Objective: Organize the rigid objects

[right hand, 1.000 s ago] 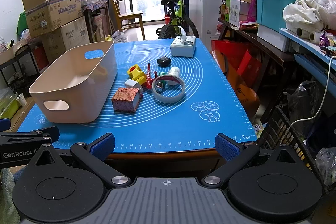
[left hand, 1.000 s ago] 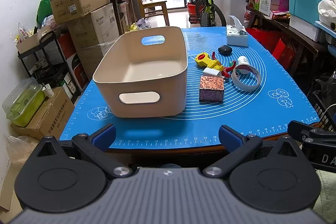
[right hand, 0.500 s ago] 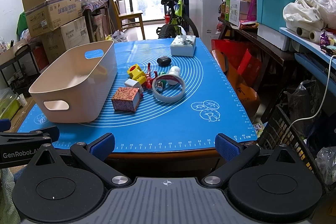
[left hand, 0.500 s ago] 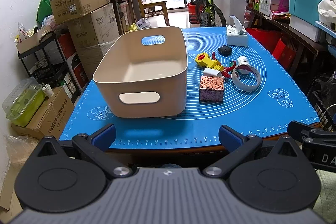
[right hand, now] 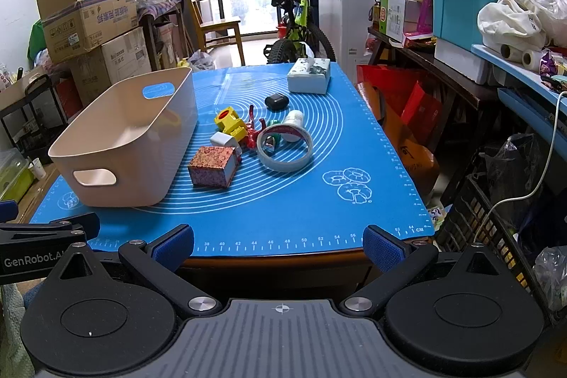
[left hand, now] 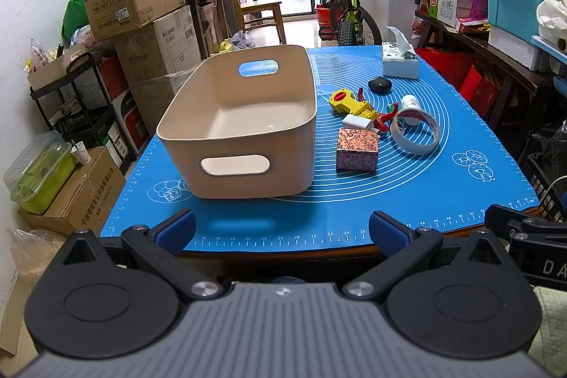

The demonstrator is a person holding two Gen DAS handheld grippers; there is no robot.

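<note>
Patterned box (right hand: 212, 166) is sitting on the blue surface (right hand: 319, 211) beside the beige bin (right hand: 124, 144); looking stiff and light; I am keeping both hand-held grippers, left (left hand: 281, 229) and right (right hand: 279, 241), spread and empty, planning to pinch its flat sides.

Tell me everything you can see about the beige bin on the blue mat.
The beige bin is an open-topped rectangular tub, smooth plastic by its look, with rounded corners, a slightly flared rim and an oval handle cutout in each end wall. It stands upright on the left part of the blue mat, apparently empty. The patterned box sits just to its right, apart from it.
</note>
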